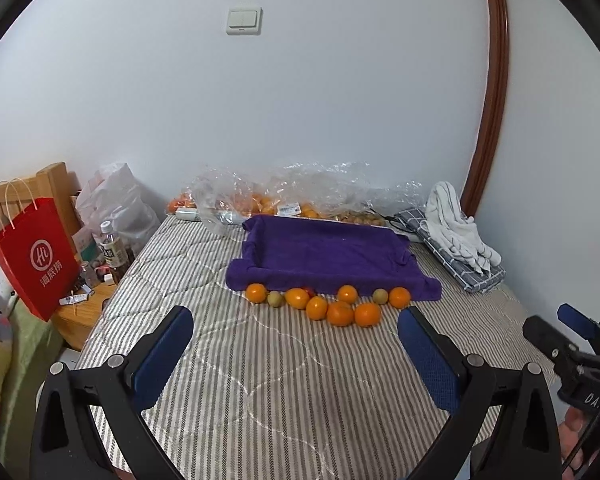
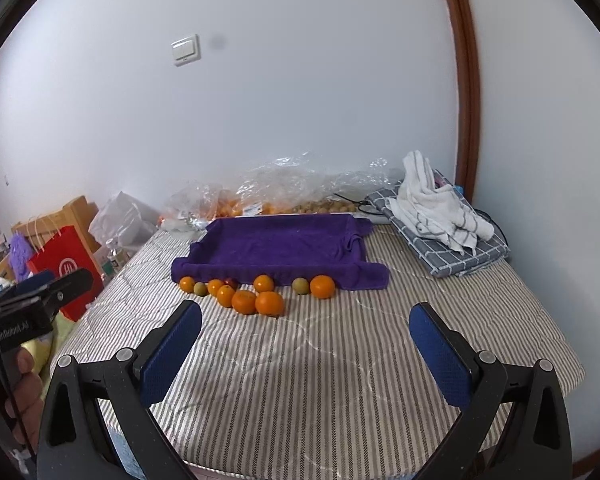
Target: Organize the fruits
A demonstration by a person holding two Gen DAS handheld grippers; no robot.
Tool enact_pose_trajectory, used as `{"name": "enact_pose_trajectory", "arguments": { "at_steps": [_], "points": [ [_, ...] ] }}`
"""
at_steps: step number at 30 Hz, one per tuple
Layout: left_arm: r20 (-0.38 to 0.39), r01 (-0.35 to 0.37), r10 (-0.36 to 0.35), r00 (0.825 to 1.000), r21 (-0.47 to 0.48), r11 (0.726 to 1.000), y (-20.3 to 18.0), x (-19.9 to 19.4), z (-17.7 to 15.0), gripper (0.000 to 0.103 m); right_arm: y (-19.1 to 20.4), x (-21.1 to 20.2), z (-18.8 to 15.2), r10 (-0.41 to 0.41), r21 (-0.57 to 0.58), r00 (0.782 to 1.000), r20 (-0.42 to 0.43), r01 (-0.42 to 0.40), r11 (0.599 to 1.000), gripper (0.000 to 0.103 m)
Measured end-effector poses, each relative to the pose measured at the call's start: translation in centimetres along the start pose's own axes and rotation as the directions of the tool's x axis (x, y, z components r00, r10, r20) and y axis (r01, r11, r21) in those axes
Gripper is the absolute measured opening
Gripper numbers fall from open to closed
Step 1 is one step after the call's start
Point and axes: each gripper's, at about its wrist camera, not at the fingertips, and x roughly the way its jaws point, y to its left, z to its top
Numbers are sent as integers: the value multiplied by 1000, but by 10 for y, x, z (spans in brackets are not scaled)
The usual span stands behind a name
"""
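Well ahead of both tongs [image 1: 296,334]: fruits [image 1: 328,304].

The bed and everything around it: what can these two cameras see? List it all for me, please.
Round orange fruits: seven, loose, in front of the tray.
Small greenish fruits: two, among the oranges.
Purple cloth-lined tray: one, mid-bed, holds no fruit.
Clear plastic bags of fruit: several, against the wall.
White striped towel: one, on a grey checked folded cloth, right.
Red paper bag: one, left of the bed.
Grey striped mattress: one, under everything.
Left tongs: black with blue pads, open.
Right tongs: same, open.
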Motion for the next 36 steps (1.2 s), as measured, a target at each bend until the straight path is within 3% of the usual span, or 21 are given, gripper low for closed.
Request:
{"name": "enact_pose_trajectory", "arguments": {
  "at_steps": [14,24,30,36],
  "points": [
    [-40,-23,23,999,0,1000,14,30,-5,103,-11,24,-9,-65,4,998,-18,65,998,103],
    [-69,-40,44,997,57,998,16,68,0,102,-24,71,-8,-63,-10,996,-67,62,998,99],
    [-90,-19,24,996,57,998,29,98,5,93,-26,111,-2,-47,-41,991,-122,42,998,97],
    [-128,-71,81,989,83,994,44,138,5,92,-35,163,-3,-46,-40,981,-188,39,998,81]
  ]
}}
